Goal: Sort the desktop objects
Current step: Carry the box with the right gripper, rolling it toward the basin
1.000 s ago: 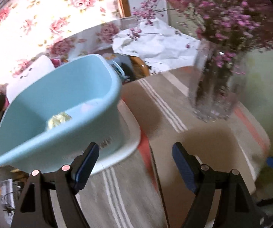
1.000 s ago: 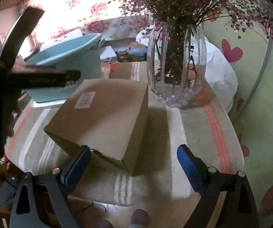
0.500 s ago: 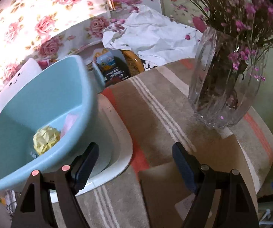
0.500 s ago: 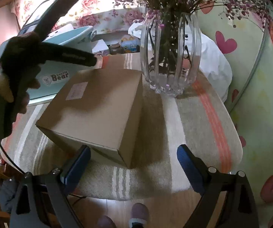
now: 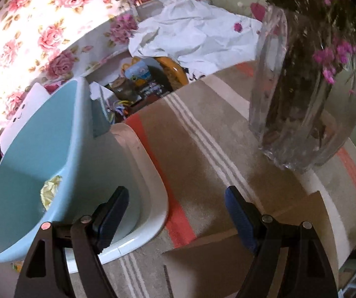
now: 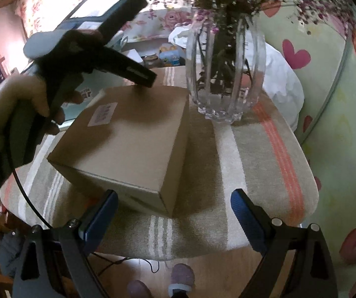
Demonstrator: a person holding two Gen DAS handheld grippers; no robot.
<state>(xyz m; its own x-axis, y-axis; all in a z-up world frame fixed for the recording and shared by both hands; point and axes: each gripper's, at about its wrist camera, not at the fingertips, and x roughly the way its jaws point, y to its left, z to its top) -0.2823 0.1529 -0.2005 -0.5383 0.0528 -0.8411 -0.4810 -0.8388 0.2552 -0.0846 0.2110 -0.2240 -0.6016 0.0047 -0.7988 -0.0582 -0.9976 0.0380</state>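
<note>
The left gripper is hovering above the tabletop with its jaws standing wide apart and nothing between them. It is sitting over the far edge of the cardboard box, beside the light blue bin. The bin is resting on a white tray at the left side of the striped tabletop, and a yellow crumpled ball is lying inside it. The right gripper is also hanging with its jaws apart, empty, near the front corner of the box. The box is lying flat on the tabletop, a white label on its top face. A glass vase of purple flowers is standing just beside the box's far right corner.
</note>
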